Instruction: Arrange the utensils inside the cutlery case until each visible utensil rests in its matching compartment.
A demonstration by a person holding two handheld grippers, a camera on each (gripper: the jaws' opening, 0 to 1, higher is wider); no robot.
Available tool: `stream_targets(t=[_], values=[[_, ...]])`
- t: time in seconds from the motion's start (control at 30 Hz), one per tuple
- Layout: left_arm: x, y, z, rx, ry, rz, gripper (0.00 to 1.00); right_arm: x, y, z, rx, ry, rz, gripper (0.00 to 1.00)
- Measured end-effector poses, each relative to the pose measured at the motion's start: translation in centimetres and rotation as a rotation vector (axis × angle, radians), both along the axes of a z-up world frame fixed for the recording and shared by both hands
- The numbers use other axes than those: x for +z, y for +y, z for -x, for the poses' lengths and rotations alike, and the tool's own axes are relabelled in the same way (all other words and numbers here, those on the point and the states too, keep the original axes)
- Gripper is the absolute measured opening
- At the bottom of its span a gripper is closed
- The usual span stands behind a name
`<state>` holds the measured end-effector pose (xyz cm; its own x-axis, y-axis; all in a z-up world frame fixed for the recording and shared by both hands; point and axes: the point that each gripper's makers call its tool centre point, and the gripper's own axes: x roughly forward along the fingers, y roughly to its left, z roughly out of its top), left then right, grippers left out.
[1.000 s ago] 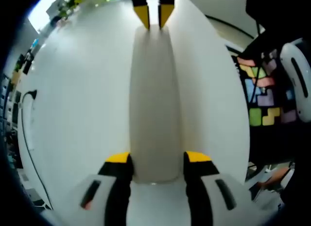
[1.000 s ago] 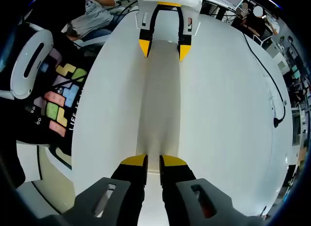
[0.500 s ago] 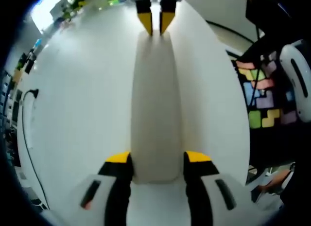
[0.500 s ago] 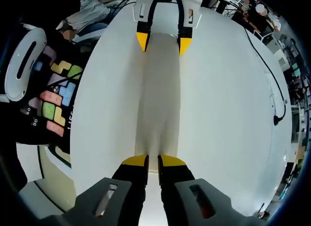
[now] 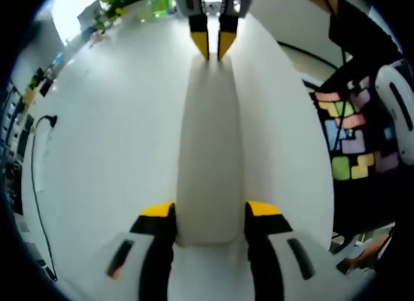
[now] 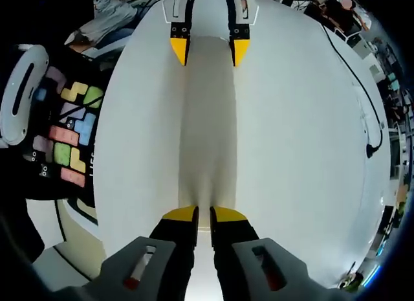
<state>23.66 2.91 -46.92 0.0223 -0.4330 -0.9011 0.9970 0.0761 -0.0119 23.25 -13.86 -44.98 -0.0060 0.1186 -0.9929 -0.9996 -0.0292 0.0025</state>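
Two grippers hold one long, pale cutlery case (image 5: 208, 152) between them, one at each end, above a white table (image 5: 97, 139). In the left gripper view, my left gripper (image 5: 208, 213) rises from the near edge with its yellow-tipped jaws spread wide, one against each long side of the case's rounded near end. At the far end of that view, my right gripper (image 5: 213, 45) comes in from the top, its two yellow tips close together at the case's far end.

In the right gripper view, the same case (image 6: 208, 126) runs straight away from me down the middle. My right gripper (image 6: 204, 215) has its jaws almost together, pinched on the case's near end. At the far end, my left gripper (image 6: 209, 50) straddles the case with its jaws apart.

The case is closed, so I cannot tell what utensils are inside or how they lie.

To the right in the left gripper view stands a person in dark clothing with coloured block shapes (image 5: 349, 136). A black cable (image 5: 33, 178) trails along the table's left edge.
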Motion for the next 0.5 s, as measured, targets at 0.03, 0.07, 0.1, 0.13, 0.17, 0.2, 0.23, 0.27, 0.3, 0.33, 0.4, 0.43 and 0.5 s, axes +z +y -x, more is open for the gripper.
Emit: stream_targets(t=[0.03, 0.07, 0.1, 0.13, 0.17, 0.2, 0.23, 0.27, 0.3, 0.33, 0.4, 0.43, 0.5], values=[[0.2, 0.0, 0.1, 0.011, 0.005, 0.009, 0.45, 0.0, 0.0, 0.0, -0.018, 0.006, -0.014, 0.06], [0.3, 0.2, 0.1, 0.01, 0.006, 0.01, 0.45, 0.0, -0.1, 0.0, -0.027, 0.009, -0.023, 0.06], [0.7, 0.2, 0.1, 0.001, -0.003, 0.018, 0.44, 0.0, -0.1, 0.0, -0.03, 0.01, -0.031, 0.06], [1.1, 0.1, 0.1, 0.004, -0.008, 0.031, 0.43, 0.0, -0.2, 0.0, -0.029, 0.01, -0.039, 0.06], [1.6, 0.2, 0.2, 0.013, -0.007, 0.037, 0.41, 0.0, -0.2, 0.0, -0.027, 0.011, -0.044, 0.06], [2.0, 0.3, 0.2, 0.02, -0.008, 0.04, 0.4, 0.0, -0.2, 0.0, -0.028, 0.013, -0.05, 0.06], [2.4, 0.3, 0.2, 0.023, -0.012, 0.041, 0.39, 0.0, -0.1, -0.1, -0.033, 0.016, -0.057, 0.06], [2.7, 0.4, 0.2, 0.026, -0.015, 0.035, 0.38, 0.0, -0.1, -0.1, -0.037, 0.019, -0.061, 0.06], [2.8, 0.6, 0.1, 0.025, -0.03, 0.014, 0.37, 0.0, -0.1, -0.1, -0.034, 0.02, -0.064, 0.06], [3.0, 0.6, 0.2, 0.026, -0.029, 0.007, 0.36, 0.0, -0.1, -0.2, -0.034, 0.02, -0.065, 0.06], [3.0, 0.9, 0.1, 0.025, -0.038, -0.033, 0.24, 0.0, -0.1, -0.1, -0.034, 0.019, -0.062, 0.06], [2.9, 0.9, 0.1, 0.028, -0.038, -0.043, 0.2, 0.0, -0.1, -0.1, -0.034, 0.017, -0.059, 0.06], [2.8, 1.0, 0.1, 0.038, -0.023, -0.068, 0.21, -0.1, -0.1, -0.1, -0.035, 0.014, -0.054, 0.05]])
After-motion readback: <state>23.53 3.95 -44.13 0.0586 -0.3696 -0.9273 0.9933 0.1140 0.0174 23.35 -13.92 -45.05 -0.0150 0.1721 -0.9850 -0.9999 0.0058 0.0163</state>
